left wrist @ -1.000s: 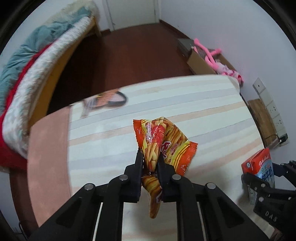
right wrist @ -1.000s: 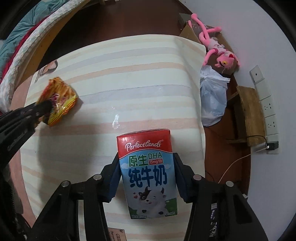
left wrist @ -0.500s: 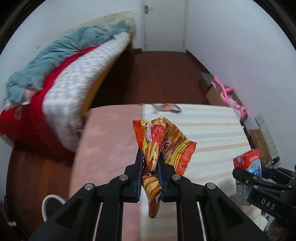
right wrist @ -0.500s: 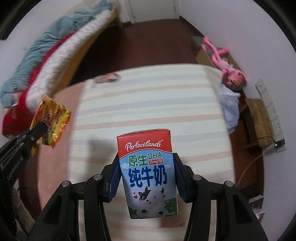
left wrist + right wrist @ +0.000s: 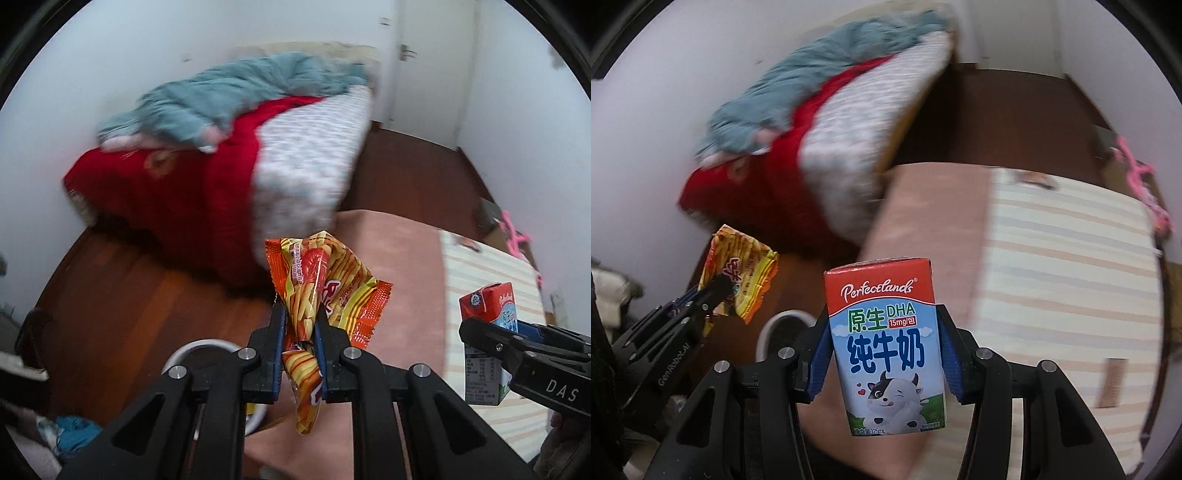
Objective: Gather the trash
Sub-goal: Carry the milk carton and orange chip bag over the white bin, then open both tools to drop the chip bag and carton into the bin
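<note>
My left gripper [image 5: 298, 314] is shut on an orange and yellow snack wrapper [image 5: 325, 280], held in the air past the table's left edge. It also shows in the right wrist view [image 5: 738, 273]. My right gripper [image 5: 882, 317] is shut on a small red and blue milk carton [image 5: 886, 347], held upright above the table's left part. The carton also shows in the left wrist view [image 5: 491, 332]. A white-rimmed bin [image 5: 199, 349] stands on the floor just below my left gripper; it also shows in the right wrist view [image 5: 775, 328].
The table [image 5: 1071, 280] has a striped cloth and a pink bare strip on its left. A bed [image 5: 240, 155] with red, white and teal bedding stands beyond it. Brown wood floor [image 5: 122, 295] lies between. A pink plush toy [image 5: 1137, 173] is at far right.
Both grippers have swung left and lifted off the table with their loads. The bed fills more of both views, and the white-rimmed bin has come into sight below.
</note>
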`<state>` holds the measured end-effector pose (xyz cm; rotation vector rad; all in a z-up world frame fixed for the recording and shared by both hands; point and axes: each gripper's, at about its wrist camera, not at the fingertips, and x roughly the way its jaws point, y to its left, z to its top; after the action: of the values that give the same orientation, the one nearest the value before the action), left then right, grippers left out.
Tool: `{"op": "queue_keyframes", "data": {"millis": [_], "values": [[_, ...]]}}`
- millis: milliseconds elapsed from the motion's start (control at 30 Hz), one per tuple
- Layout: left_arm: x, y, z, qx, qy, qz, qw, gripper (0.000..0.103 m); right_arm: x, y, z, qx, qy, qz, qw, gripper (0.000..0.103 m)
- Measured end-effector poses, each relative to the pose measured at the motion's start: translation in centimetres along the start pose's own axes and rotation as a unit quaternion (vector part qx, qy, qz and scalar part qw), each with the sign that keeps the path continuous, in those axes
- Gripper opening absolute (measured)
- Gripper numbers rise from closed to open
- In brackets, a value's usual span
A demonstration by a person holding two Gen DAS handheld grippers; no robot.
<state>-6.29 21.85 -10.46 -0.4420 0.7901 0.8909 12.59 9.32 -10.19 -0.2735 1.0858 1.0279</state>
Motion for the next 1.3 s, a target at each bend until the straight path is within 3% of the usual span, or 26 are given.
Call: {"op": "queue_keyframes", "data": {"millis": [267, 500, 667, 767, 867, 900, 1033, 1133, 1200, 1233, 1300], "values": [[2.8, 11.3, -3.0, -0.063, 0.041, 0.058, 0.9955, 0.011, 6.8, 13.7, -1.9, -0.062, 0.051, 0.057, 0.995, 0.053], [10.7, 17.6, -7.5, -0.114, 0.130, 0.074, 0.9821, 0.011, 16.1, 19.4, -4.8, -0.095, 0.121, 0.045, 0.987, 0.053], [17.6, 21.2, -11.0, -0.174, 0.226, 0.021, 0.9582, 0.012, 23.7, 20.8, -7.0, -0.098, 0.189, 0.030, 0.977, 0.053], [20.2, 22.1, -12.3, -0.203, 0.260, -0.017, 0.9440, 0.018, 27.5, 20.5, -7.9, -0.092, 0.224, 0.023, 0.970, 0.053], [21.4, 22.5, -12.6, -0.219, 0.268, -0.024, 0.9377, 0.018, 30.7, 20.6, -8.5, -0.088, 0.251, 0.023, 0.964, 0.053], [21.7, 22.6, -12.6, -0.218, 0.270, -0.021, 0.9374, 0.020, 31.2, 20.2, -8.4, -0.085, 0.254, 0.022, 0.963, 0.053], [21.7, 23.2, -12.5, -0.217, 0.271, -0.003, 0.9378, 0.066, 34.2, 19.8, -8.5, -0.085, 0.277, 0.021, 0.957, 0.054], [21.1, 24.0, -12.9, -0.221, 0.268, 0.003, 0.9377, 0.070, 36.1, 20.2, -8.8, -0.081, 0.297, 0.032, 0.951, 0.055], [20.6, 24.3, -12.9, -0.217, 0.268, 0.014, 0.9388, 0.087, 36.8, 20.4, -8.7, -0.083, 0.300, 0.034, 0.950, 0.075], [20.5, 24.6, -12.9, -0.216, 0.267, 0.017, 0.9390, 0.102, 36.8, 20.5, -8.7, -0.084, 0.299, 0.039, 0.950, 0.079], [19.6, 24.9, -13.0, -0.216, 0.260, 0.029, 0.9408, 0.103, 36.7, 20.4, -8.8, -0.089, 0.296, 0.038, 0.950, 0.083]]}}
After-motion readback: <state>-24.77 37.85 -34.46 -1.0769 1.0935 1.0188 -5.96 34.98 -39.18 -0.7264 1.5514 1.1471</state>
